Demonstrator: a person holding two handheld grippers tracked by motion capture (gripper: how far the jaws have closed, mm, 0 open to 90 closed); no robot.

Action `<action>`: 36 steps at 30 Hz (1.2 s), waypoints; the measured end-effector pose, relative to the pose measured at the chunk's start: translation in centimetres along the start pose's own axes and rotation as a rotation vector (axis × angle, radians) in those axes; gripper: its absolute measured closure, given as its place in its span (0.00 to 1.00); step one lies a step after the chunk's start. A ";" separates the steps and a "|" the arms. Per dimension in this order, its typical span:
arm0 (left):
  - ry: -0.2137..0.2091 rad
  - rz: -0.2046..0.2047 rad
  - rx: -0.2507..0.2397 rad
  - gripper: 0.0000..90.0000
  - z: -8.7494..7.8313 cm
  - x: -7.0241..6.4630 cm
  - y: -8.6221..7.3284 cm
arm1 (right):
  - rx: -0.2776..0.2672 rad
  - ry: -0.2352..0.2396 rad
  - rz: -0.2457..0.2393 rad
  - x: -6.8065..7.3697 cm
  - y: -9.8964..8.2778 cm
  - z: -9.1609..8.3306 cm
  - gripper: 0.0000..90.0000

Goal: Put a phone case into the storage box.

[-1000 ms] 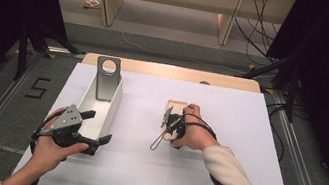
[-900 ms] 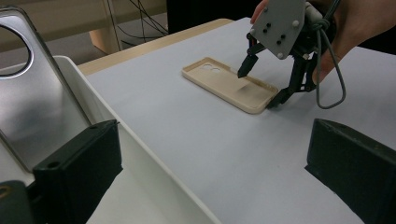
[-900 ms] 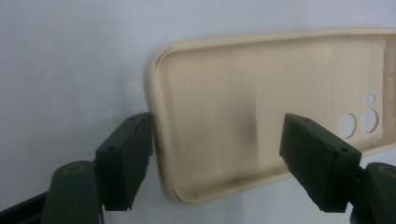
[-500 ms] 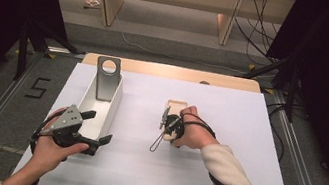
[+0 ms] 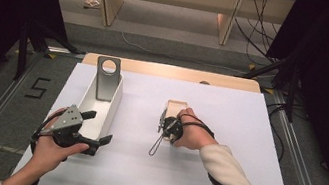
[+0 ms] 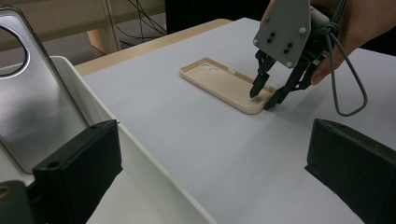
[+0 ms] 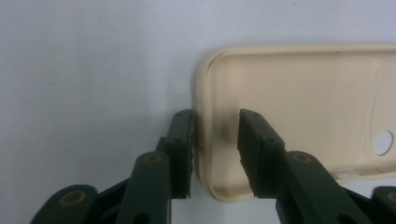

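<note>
A white table top (image 5: 246,136) takes up the lower middle of the high view, with a bare wooden strip (image 5: 171,71) along its far edge. Left of centre a long white tray (image 5: 110,109) rests on it, running away from the viewer. Near the centre a beige phone case (image 5: 176,107) lies flat, open side up. A small dark spot on the wooden strip is too small to tell.

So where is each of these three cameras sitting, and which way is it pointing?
High view: above the person's side, looking forward and down on the white table; both forearms and grippers show.
Left gripper view: rides the left gripper, looking across the table; its black jaws frame the right gripper.
Right gripper view: rides the right gripper, looking down; its closing jaws straddle the rim.
Shared: the flat beige plastic phone case.
</note>
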State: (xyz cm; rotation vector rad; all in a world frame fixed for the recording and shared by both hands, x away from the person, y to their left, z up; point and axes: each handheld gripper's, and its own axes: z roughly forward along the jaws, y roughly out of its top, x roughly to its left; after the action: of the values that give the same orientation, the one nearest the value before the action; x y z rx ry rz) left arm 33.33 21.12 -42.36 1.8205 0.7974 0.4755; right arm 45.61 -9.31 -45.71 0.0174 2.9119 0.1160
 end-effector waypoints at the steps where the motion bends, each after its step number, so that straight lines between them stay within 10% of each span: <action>1: 0.000 0.000 0.001 0.03 0.0 0.0 0.0 | 0.003 0.003 -0.004 0.1 0.0 0.0 0.76; 36: -0.001 -0.002 0.002 0.03 0.1 0.0 0.0 | 0.013 -0.018 -0.022 1.1 0.2 -0.1 0.96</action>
State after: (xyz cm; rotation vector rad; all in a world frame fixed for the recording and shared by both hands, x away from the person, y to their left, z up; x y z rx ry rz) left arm 33.38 21.11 -42.42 1.8221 0.7992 0.4731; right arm 44.53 -9.08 -45.83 -0.0114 2.8938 0.0922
